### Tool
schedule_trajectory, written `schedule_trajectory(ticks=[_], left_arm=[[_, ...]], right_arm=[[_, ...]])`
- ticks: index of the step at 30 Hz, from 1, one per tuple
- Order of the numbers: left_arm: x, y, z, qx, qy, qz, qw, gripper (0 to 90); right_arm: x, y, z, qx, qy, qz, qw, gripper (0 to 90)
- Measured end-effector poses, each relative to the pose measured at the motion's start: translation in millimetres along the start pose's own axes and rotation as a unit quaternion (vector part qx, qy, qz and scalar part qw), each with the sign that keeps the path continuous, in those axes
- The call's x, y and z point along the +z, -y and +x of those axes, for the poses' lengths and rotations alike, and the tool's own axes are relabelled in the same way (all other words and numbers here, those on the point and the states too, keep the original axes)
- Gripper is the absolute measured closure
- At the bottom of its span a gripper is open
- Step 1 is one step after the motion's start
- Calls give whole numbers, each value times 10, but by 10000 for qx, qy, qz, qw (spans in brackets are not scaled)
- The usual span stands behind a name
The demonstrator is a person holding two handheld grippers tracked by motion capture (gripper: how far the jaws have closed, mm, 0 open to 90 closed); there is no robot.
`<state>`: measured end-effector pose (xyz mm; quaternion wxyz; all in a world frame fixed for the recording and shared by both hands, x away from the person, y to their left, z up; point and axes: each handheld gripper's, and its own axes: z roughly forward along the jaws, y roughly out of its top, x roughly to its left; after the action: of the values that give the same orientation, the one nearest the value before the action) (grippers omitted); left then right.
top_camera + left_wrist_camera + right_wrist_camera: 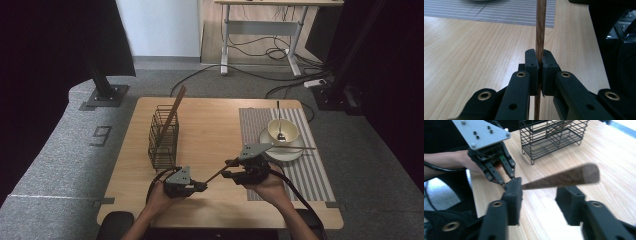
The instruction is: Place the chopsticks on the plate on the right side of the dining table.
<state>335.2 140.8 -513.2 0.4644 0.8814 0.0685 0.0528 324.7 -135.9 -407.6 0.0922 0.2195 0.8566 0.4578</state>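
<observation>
Left tool (200,186) clamped tight on one dark wooden chopstick (216,174), jaws pressed flat against it in the left gripper view (540,37); right tool (229,168) spread wide around the stick's far end, the blurred tip (564,178) floating between the jaws, touching neither. Chopstick held above the desk (210,125), slanting from left tool up to right, near the front edge. Around it: one black wire basket (163,137) just behind the left tool, one long wooden stick (171,116) leaning out of it. To the right, one striped placemat (307,170) bearing one plate (285,154), one pale bowl (283,131) with one spoon (280,127) inside, and one more chopstick (295,147) lying across the plate's rim. Nothing between the tools and the basket.
</observation>
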Motion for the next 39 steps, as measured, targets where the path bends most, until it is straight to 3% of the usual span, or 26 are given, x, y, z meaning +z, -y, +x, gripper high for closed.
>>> schedule_trajectory(ticks=[4,8,16,21,28,33,39], left_arm=[[6,-3,0,-2,18,46,10000,851],[22,-9,-10,20,52,72,10000,851],[7,-8,-3,-46,36,50,10000,851],[-7,-6,9,-60,1,41,10000,851],[52,-8,-8,-16,26,200,9998,851],[73,12,13,-73,157,408,9990,851],[75,20,32,-142,198,557,9981,851]], right_arm=[[10,-20,-13,154,226,-178,9995,391],[24,-49,-14,161,526,-273,9981,313],[52,-30,-52,114,1009,-148,9947,287],[54,50,-113,176,1129,-20,9934,290],[71,212,-197,347,1097,261,9930,290],[16,183,-188,148,1224,316,9919,292],[-10,181,-199,127,970,470,9941,251]])
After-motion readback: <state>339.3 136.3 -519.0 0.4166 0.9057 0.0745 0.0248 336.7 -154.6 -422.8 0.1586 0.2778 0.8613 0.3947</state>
